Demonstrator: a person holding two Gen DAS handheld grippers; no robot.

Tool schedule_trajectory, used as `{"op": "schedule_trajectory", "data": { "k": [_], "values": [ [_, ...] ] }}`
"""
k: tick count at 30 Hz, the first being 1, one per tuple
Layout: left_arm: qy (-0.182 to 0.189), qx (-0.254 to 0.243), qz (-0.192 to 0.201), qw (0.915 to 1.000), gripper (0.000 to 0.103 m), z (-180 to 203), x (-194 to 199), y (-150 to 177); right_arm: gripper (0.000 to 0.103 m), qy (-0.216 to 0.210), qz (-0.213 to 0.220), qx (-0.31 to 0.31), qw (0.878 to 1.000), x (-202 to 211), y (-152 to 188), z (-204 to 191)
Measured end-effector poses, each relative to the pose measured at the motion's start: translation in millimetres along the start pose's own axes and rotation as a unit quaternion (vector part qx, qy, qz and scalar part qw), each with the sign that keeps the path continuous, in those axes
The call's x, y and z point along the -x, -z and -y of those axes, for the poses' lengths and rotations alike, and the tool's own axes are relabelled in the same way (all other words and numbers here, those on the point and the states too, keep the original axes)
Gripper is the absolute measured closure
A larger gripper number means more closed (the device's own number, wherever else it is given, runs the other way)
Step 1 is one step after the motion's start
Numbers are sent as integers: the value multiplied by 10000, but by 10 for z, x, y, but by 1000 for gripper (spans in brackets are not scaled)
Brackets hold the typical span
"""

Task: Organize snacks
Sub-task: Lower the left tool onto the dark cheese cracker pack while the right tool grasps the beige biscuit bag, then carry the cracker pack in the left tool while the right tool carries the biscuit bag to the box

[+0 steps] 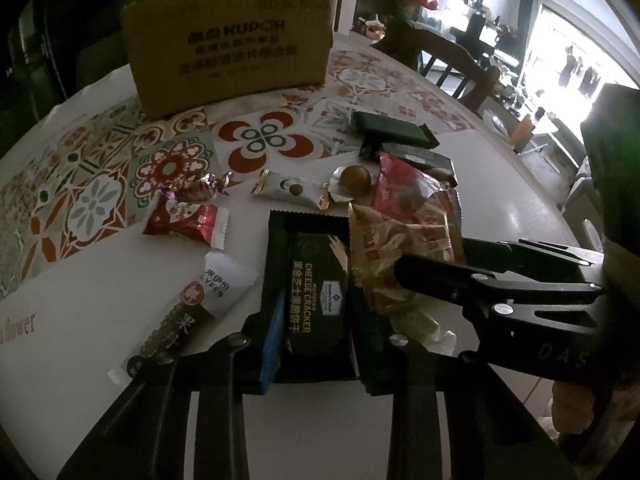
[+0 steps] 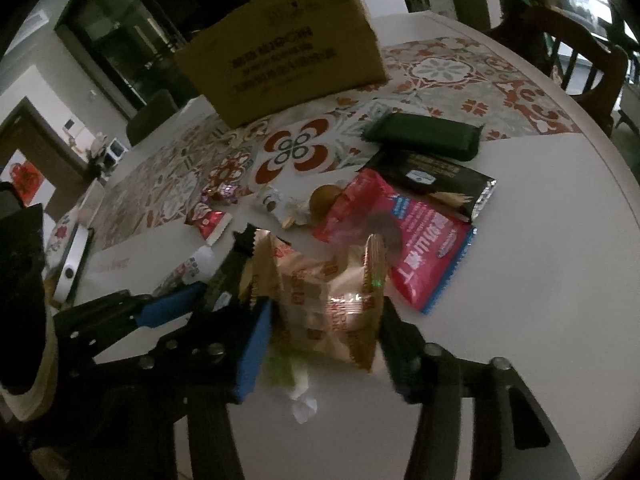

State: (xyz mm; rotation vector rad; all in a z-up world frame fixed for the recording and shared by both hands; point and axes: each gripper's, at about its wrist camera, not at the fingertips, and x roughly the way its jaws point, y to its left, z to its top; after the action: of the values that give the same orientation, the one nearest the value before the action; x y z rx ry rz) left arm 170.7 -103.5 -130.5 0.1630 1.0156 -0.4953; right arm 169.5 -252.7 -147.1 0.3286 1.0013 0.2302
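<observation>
My left gripper is shut on a black cheese cracker packet at the table's near edge. My right gripper is shut on a gold-brown snack bag, just right of the left gripper; the bag also shows in the left wrist view. The right gripper's fingers reach in from the right in the left wrist view. Loose snacks lie beyond: a pink packet, a black packet, a dark green bar, a red sachet, a white-brown bar, small candies.
An open cardboard box stands at the back of the round white table, on a patterned tile mat. Wooden chairs stand at the far right. A white device lies at the left edge.
</observation>
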Motion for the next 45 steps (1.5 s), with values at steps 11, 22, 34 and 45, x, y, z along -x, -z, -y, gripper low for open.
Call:
{"op": "schedule_trajectory", "data": {
  "k": [11, 22, 34, 45],
  "values": [
    [-165, 103, 495, 9986, 73, -7, 261, -4, 59, 139, 280, 248, 9992, 151, 25, -92],
    [-331, 126, 1139, 9929, 73, -29, 613, -84, 66, 326, 891, 556, 9939, 458, -25, -242],
    [-276, 206, 1574, 9869, 73, -61, 874, -188, 75, 448, 1585, 855, 9826, 783, -115, -439],
    [-484, 180, 2167, 9749, 73, -207, 1198, -653, 77, 344, 2428, 1066, 9636, 1011, -559, -634]
  ]
}}
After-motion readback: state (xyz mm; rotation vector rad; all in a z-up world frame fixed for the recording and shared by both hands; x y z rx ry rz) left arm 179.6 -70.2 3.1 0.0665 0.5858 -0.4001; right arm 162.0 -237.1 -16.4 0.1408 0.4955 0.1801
